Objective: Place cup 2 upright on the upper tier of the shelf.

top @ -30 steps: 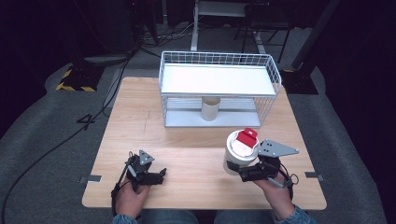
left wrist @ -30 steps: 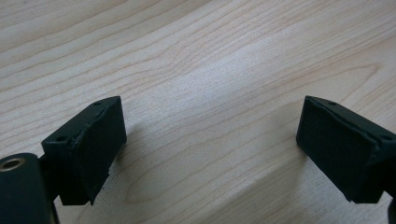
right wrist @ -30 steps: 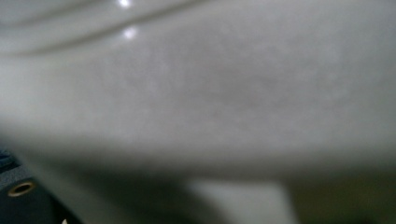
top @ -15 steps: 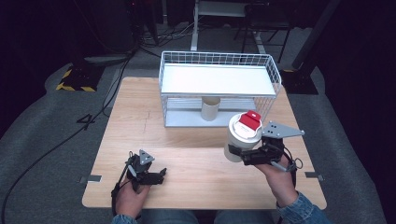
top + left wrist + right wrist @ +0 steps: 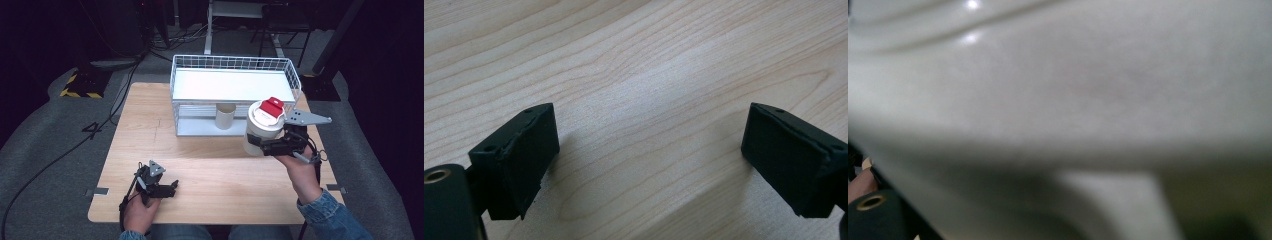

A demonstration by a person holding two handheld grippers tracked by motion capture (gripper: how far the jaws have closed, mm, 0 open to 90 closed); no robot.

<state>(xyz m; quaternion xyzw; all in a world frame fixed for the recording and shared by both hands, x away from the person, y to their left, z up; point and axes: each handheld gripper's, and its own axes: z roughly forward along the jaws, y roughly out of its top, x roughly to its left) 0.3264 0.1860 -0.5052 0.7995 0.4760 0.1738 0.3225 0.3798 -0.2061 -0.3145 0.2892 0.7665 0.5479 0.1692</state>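
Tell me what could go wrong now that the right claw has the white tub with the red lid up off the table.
1. The right claw grips the white cylindrical tub with the red lid low on its side, so it may tip or slip.
2. The white wire basket rack stands close behind; the tub could clip its rim.
3. The beige cup under the rack's shelf could be knocked.
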